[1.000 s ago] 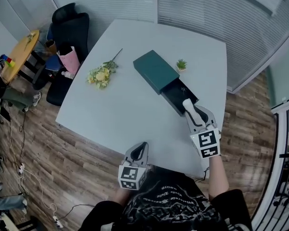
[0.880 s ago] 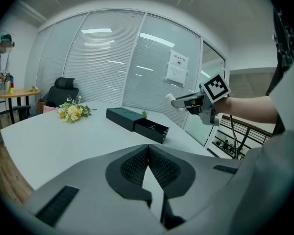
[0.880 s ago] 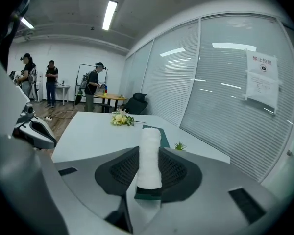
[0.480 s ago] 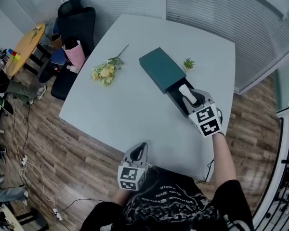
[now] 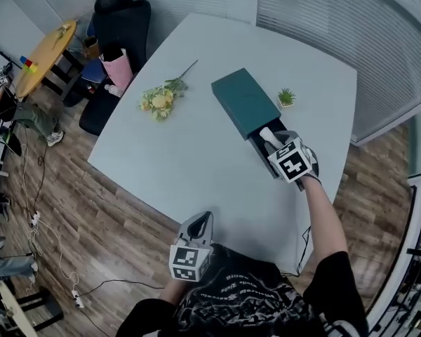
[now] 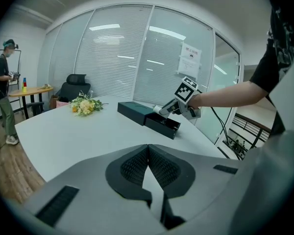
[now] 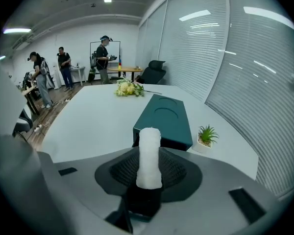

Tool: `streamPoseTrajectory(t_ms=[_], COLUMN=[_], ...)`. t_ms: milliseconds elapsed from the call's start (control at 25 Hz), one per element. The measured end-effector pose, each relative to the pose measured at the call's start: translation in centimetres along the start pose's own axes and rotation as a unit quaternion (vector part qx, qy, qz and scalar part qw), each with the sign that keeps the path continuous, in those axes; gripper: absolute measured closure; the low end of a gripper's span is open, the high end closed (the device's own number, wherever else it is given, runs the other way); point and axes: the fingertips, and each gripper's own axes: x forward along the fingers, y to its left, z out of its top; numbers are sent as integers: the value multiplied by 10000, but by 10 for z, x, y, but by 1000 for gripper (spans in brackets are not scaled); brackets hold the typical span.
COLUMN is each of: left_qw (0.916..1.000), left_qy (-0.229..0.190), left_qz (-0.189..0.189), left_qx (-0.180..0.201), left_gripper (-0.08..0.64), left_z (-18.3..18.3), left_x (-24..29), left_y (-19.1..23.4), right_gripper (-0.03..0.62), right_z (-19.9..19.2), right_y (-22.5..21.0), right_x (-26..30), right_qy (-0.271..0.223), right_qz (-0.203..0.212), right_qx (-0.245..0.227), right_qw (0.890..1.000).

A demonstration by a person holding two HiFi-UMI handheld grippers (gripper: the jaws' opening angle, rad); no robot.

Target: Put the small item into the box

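**Small item held over the open box, release not yet made**

A pale desk (image 5: pixel 196 153) is seen. The dark green box (image 5: pixel 242 98) lies toward 1 o'clock of its middle, with the inner tray (image 6: pixel 162 126) pulled out toward 5 o'clock. The right hand-held gripper (image 5: pixel 272 140) is poised over that tray, clamped on the small item (image 7: pixel 149 153), a white cylinder. The left hand-held gripper (image 5: pixel 201 223), pressed together and empty, is held at the desk's 6 o'clock edge. Pickup and carry are judged done; lowering and release are left.

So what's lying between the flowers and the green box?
Nothing: the head view shows only bare table between the flowers and the box.
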Motion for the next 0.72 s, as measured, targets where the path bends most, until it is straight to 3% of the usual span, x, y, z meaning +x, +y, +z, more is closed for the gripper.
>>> streamPoseTrajectory(t_ms=[400, 720], left_qw=[9993, 9984], left_qy=[151, 308], left_qz=[323, 452], left_qx=[-89, -135], left_gripper=[543, 543], left_z=[-5, -13], left_x=[4, 5], left_y=[12, 14], right_gripper=[462, 459], right_z=[-16, -20], right_y=[0, -8], right_x=[55, 83], right_qy=[575, 528], right_qz=[364, 385], right_qx=[-420, -393], right_qw=[9968, 9971])
